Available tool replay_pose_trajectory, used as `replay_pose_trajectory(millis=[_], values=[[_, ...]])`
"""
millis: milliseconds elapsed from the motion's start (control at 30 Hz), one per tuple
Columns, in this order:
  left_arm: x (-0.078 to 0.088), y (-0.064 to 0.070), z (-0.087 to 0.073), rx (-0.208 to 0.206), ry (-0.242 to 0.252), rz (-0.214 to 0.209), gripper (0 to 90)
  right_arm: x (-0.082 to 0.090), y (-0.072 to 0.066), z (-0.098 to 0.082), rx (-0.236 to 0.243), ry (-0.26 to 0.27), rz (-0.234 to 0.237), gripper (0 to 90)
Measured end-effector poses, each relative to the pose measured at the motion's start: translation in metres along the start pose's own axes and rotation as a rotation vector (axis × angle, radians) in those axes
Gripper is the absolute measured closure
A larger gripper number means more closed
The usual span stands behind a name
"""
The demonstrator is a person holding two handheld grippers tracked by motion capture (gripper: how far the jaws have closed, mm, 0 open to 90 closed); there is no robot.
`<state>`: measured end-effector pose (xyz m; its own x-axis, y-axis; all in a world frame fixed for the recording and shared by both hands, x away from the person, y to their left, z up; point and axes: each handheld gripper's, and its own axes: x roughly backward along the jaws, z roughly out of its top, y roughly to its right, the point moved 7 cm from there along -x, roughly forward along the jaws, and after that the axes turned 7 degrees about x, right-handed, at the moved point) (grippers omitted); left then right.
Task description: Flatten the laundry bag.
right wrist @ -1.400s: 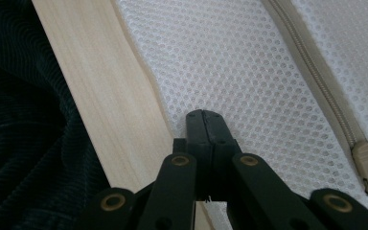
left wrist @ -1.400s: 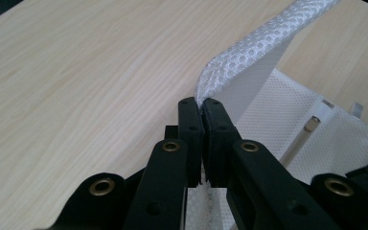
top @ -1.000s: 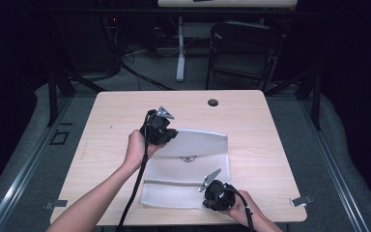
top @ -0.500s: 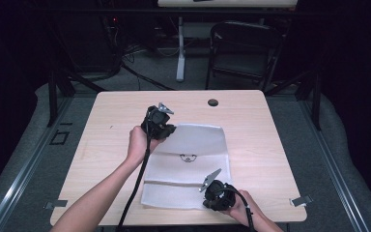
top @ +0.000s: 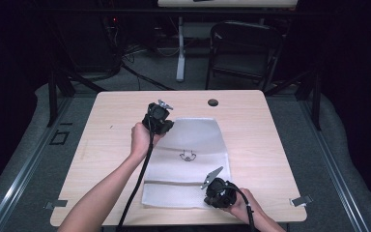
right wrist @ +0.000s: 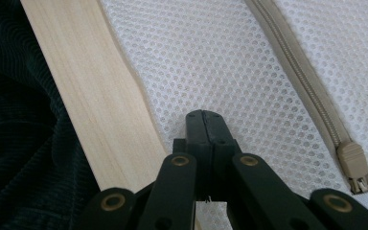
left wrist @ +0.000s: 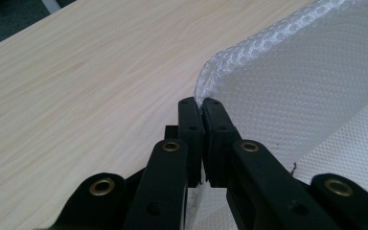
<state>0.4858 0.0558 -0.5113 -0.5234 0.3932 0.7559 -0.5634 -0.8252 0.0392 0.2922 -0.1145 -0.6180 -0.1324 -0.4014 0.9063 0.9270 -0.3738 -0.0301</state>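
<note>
A white mesh bag (top: pixel 193 145) with a small black print (top: pixel 187 155) lies spread on the light wooden table (top: pixel 251 125). My left gripper (top: pixel 163 126) is shut on the bag's far left corner; in the left gripper view the jaws (left wrist: pixel 201 103) pinch the bag's (left wrist: pixel 306 86) rolled edge just above the wood. My right gripper (top: pixel 209 197) sits at the bag's near edge, shut on the bag's mesh (right wrist: pixel 211 62). A beige zipper (right wrist: pixel 292 62) runs past it, with the zipper pull (right wrist: pixel 352 160) to its right.
A black round grommet (top: pixel 213 102) sits in the table near its far edge. A folding chair (top: pixel 244 48) stands beyond the table. The table's near edge (right wrist: pixel 86 110) runs close beside my right gripper, with dark cloth past it.
My left gripper has moved a little toward the far edge and sunk, carrying the bag's corner; the bag lies more stretched out. The right gripper has stayed put.
</note>
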Motion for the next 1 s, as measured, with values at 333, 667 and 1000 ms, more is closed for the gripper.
replay_pose_trajectory(millis=[333, 667, 1000], values=[[-0.006, -0.007, -0.004, 0.019, -0.034, 0.010, 88.2, 0.000, 0.005, -0.001, 0.001, 0.001, -0.018, 90.0], [0.005, 0.006, -0.006, -0.016, -0.042, 0.008, 88.2, 0.002, -0.005, -0.005, 0.020, -0.016, 0.040, 90.0], [-0.027, -0.003, 0.005, 0.029, 0.002, 0.031, 86.8, 0.002, -0.003, -0.005, 0.012, -0.009, 0.045, 90.0]])
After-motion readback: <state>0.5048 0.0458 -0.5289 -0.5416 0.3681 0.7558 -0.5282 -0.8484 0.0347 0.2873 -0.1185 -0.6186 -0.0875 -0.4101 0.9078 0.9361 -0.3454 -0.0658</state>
